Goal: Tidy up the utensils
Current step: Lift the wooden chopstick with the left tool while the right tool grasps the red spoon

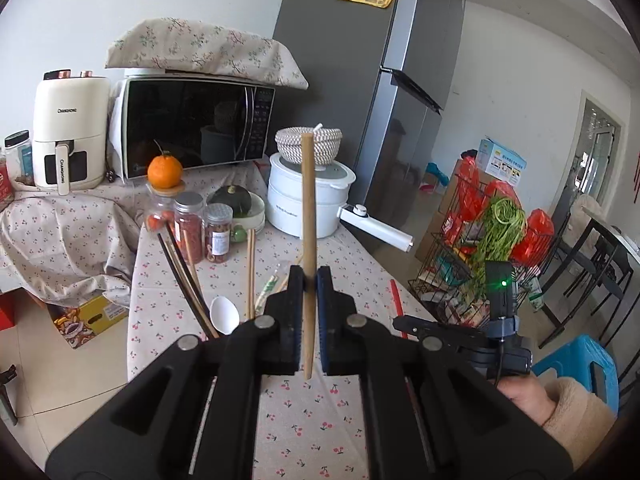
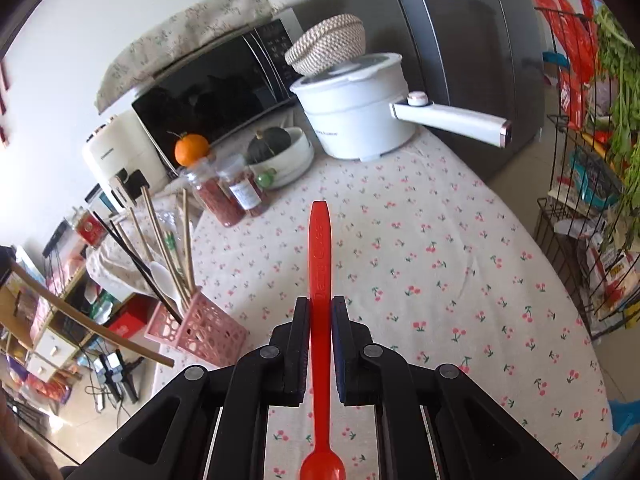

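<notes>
My left gripper point(image 1: 310, 280) is shut on a long wooden stick point(image 1: 308, 208), which stands nearly upright between the pads above the cherry-print tablecloth point(image 1: 304, 412). My right gripper point(image 2: 320, 312) is shut on a red plastic spoon point(image 2: 319, 248), handle pointing forward and bowl back toward the camera. In the left wrist view the right gripper point(image 1: 400, 324) shows at the right, held by a hand in a beige sleeve. A pink perforated holder point(image 2: 200, 330) at the table's left edge holds several chopsticks and a white spoon point(image 2: 164, 276). Those chopsticks and the white spoon point(image 1: 224, 314) rise behind my left gripper, which hides the holder.
At the back of the table stand a white electric pot point(image 2: 352, 120) with a long handle, a woven basket on it, spice jars point(image 2: 228, 196), an orange and a bowl with a squash. A microwave, an air fryer and a grey fridge point(image 1: 380, 80) lie behind. A wire rack point(image 1: 472, 264) with greens stands right.
</notes>
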Available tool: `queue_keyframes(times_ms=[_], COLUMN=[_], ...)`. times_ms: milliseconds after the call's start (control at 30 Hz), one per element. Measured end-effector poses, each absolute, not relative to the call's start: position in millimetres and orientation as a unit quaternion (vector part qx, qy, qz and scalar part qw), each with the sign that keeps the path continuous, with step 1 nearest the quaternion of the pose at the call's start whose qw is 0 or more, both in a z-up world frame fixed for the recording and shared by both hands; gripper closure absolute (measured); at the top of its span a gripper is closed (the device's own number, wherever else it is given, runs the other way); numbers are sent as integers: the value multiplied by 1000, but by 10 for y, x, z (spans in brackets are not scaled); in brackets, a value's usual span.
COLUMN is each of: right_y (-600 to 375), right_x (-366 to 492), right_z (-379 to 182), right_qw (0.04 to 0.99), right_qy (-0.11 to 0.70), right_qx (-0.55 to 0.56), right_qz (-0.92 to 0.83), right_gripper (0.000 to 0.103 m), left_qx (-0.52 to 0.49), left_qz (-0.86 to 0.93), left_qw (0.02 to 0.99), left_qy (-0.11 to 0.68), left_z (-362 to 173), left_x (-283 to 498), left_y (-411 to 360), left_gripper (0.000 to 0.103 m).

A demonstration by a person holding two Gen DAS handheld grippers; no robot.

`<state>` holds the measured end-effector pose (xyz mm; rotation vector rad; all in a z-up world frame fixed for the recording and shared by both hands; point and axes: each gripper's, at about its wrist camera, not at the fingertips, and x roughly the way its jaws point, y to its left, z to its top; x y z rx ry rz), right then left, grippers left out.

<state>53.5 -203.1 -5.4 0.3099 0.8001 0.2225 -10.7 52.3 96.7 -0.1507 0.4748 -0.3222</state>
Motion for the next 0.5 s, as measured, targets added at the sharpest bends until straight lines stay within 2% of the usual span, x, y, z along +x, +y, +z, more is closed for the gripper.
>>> queue_keyframes(times_ms=[200,500], right_y=[-1965,-1919], right_x=[531,478], right_z=[48,23], right_qw=[910,914], right_qy=[368,358], right_qx=[145,144], right_qz=[123,125], right_gripper=[93,93], left_qx=[-61,-50], left_qz=[-98,-44], left_qw=[970,952], left_qy=[215,299], left_z=[963,492], left_x=[0,447], left_y=[699,834], left_gripper=[96,96])
